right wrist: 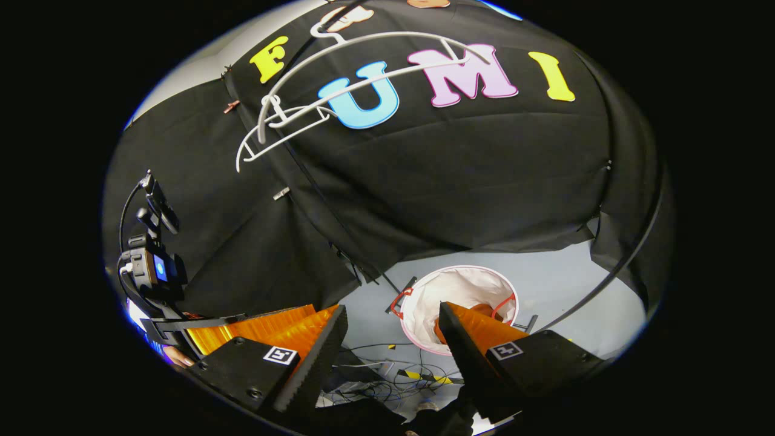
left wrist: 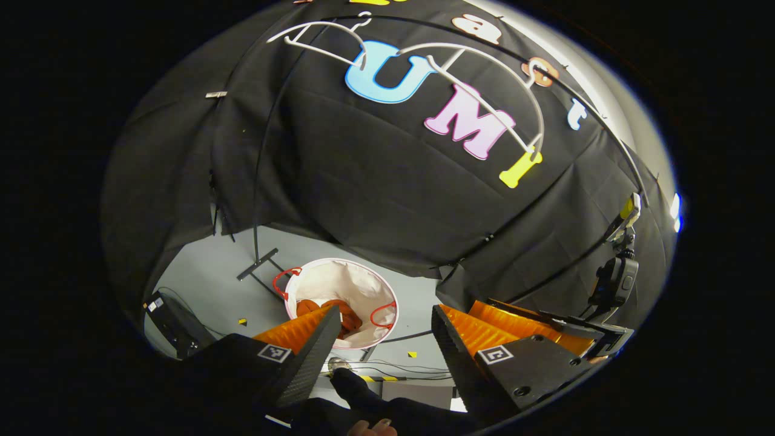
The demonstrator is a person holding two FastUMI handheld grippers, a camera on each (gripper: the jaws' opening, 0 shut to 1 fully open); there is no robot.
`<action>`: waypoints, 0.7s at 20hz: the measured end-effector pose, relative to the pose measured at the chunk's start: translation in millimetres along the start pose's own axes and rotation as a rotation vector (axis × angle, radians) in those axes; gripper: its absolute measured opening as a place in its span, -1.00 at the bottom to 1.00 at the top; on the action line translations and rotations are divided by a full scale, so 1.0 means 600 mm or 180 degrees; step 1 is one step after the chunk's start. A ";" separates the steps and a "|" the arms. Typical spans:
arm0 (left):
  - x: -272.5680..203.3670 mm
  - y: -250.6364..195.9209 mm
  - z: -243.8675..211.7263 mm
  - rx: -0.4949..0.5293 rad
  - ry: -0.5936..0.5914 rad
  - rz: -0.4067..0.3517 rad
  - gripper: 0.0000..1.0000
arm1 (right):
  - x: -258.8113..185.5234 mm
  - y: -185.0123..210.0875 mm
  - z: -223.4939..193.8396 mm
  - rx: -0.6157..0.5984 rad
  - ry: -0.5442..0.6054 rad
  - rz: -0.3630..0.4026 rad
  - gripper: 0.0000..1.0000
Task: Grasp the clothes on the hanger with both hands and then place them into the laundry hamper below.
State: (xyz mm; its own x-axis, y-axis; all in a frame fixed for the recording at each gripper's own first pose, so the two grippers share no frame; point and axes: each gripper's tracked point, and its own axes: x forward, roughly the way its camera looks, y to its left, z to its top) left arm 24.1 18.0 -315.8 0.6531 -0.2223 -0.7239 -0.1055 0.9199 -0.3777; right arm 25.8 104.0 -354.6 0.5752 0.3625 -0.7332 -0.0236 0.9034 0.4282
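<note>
Your left gripper (left wrist: 384,330) hangs over the grey floor (left wrist: 212,290) with its fingers spread apart and nothing between them, and your right gripper (right wrist: 393,330) is the same, released and empty. From the left gripper view, the laundry hamper (left wrist: 387,297) stands below and just ahead of the left finger, its round rim partly hidden behind that finger; from the right gripper view the hamper (right wrist: 424,284) sits behind the right finger, rim open and facing up. Inside it, the orange clothes (left wrist: 348,318) lie bunched low against the pale lining, and in the right gripper view an orange patch (right wrist: 481,310) of them peeks past the finger. The hamper's red handles (left wrist: 281,281) stand out at either side of its rim. Above you, the white hangers (left wrist: 478,91) hang bare on the dark rail (left wrist: 605,130), up against the black cloth wall; in the right gripper view the hangers (right wrist: 284,115) cluster to the upper left. The rail's upright pole runs down to a flat foot (left wrist: 257,264) on the floor just beside the hamper. Open floor lies left of the hamper in the left gripper view, edged by a dark box (left wrist: 172,321), and loose cables (right wrist: 387,381) trail across the floor near your feet. The cloth's lower hem ends close behind the hamper.
</note>
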 end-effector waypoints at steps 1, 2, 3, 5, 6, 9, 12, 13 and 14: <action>-0.017 -0.004 0.000 0.0079 -0.0042 -0.0053 0.92 | -0.020 0.012 0.000 0.0009 -0.0094 -0.0007 0.98; -0.034 -0.010 0.007 0.0154 -0.0106 -0.0101 0.92 | -0.040 0.024 0.006 0.0002 -0.0198 -0.0016 0.98; -0.050 -0.018 0.010 0.0228 -0.0173 -0.0146 0.92 | -0.062 0.032 0.013 -0.0020 -0.0306 -0.0029 0.98; -0.090 -0.036 0.025 0.0392 -0.0332 -0.0246 0.92 | -0.102 0.056 0.035 -0.0128 -0.0534 -0.0033 0.97; -0.108 -0.049 0.036 0.0470 -0.0430 -0.0305 0.92 | -0.121 0.068 0.049 -0.0201 -0.0658 -0.0035 0.97; -0.157 -0.095 0.072 0.0684 -0.0753 -0.0490 0.91 | -0.193 0.086 0.088 -0.0434 -0.1064 -0.0098 0.97; -0.201 -0.143 0.110 0.0882 -0.1058 -0.0649 0.91 | -0.252 0.096 0.124 -0.0595 -0.1345 -0.0180 0.97; -0.211 -0.159 0.125 0.0951 -0.1152 -0.0700 0.91 | -0.275 0.097 0.135 -0.0639 -0.1432 -0.0201 0.97; -0.224 -0.173 0.140 0.1027 -0.1255 -0.0746 0.91 | -0.296 0.102 0.150 -0.0691 -0.1533 -0.0216 0.97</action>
State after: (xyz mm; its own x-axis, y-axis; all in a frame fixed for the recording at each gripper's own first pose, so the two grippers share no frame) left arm 10.2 -20.5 -130.5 0.8689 -0.3520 -0.3479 0.2705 0.9264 -0.2618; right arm -4.1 74.1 -150.7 0.8904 0.2014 -0.4081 -0.1125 0.9663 0.2316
